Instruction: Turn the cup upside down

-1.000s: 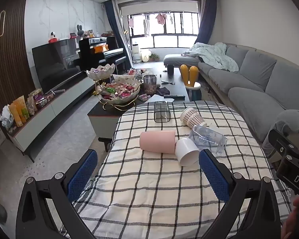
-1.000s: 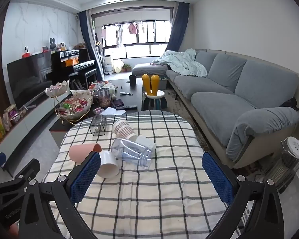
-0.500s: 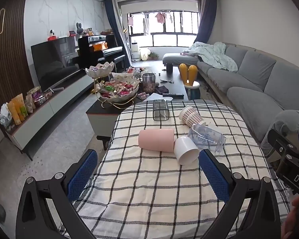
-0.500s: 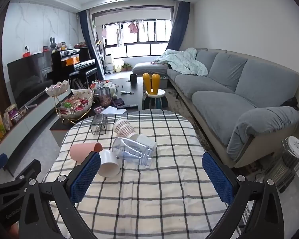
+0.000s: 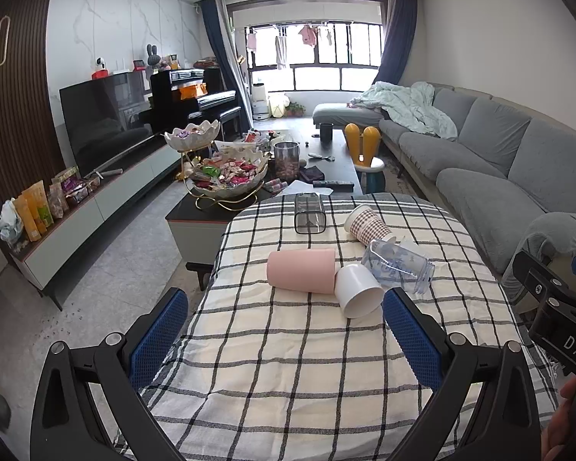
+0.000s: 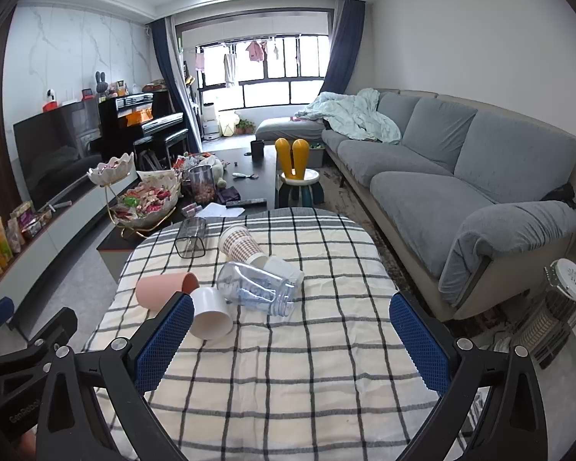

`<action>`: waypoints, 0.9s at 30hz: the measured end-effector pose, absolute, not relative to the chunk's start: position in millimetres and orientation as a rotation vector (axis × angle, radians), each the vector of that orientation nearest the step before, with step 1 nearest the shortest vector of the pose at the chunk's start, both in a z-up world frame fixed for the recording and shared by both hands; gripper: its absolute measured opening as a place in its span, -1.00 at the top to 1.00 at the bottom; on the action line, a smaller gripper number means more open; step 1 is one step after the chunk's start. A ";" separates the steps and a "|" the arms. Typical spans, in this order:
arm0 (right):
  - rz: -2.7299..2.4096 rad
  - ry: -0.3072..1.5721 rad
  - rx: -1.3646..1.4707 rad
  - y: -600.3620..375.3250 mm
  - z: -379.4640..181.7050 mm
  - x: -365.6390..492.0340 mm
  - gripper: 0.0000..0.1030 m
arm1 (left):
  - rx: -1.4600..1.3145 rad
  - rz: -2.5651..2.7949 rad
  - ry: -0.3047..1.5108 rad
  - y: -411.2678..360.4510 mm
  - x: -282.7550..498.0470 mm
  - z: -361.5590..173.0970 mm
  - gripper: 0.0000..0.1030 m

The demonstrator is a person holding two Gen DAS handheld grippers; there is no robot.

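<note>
Several cups lie on their sides on the checked tablecloth (image 5: 288, 365): a pink cup (image 5: 301, 271), a white cup (image 5: 358, 295), a clear printed cup (image 5: 397, 266), a checked paper cup (image 5: 368, 226) and a smoky clear cup (image 5: 309, 214). They also show in the right wrist view: pink (image 6: 165, 289), white (image 6: 210, 317), clear printed (image 6: 255, 287), paper (image 6: 240, 243), smoky (image 6: 192, 237), plus another white cup (image 6: 284, 267). My left gripper (image 5: 286, 340) is open and empty, short of the cups. My right gripper (image 6: 292, 340) is open and empty, near the white cup.
A dark coffee table (image 5: 249, 192) with snack bowls stands beyond the far table edge. A grey sofa (image 6: 460, 176) runs along the right. A heater (image 6: 556, 307) stands on the floor at right. The right gripper's body (image 5: 556, 307) shows at the left view's right edge.
Both grippers have drifted slightly; the cups appear a little lower and closer in the views. No cup has moved and both grippers stay open.
</note>
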State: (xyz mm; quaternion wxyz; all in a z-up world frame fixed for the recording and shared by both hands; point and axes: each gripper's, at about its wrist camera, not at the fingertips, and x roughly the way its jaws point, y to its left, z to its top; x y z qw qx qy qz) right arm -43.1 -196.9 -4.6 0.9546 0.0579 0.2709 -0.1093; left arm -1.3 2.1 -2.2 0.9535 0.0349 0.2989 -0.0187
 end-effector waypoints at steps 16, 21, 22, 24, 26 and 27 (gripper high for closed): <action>-0.221 0.555 0.123 -198.4 -4.1 -42.0 -0.99 | 0.068 -0.037 0.610 3.1 -1.2 -1.1 -1.00; -0.221 0.555 0.122 -198.7 -4.4 -42.0 -0.99 | 0.066 -0.038 0.611 3.8 -1.3 -1.1 -1.00; -0.221 0.555 0.123 -198.8 -4.4 -42.0 -0.99 | 0.066 -0.038 0.612 4.2 -1.0 -0.8 -1.00; -0.220 0.556 0.123 -198.0 -4.8 -42.4 -0.99 | 0.066 -0.038 0.612 4.0 -1.1 -1.1 -1.00; -0.220 0.557 0.124 -198.6 -4.8 -42.1 -0.99 | 0.063 -0.037 0.616 5.1 -0.3 -2.2 -1.00; -0.220 0.556 0.124 -199.0 -4.8 -41.9 -0.99 | 0.062 -0.037 0.617 5.6 0.0 -2.7 -1.00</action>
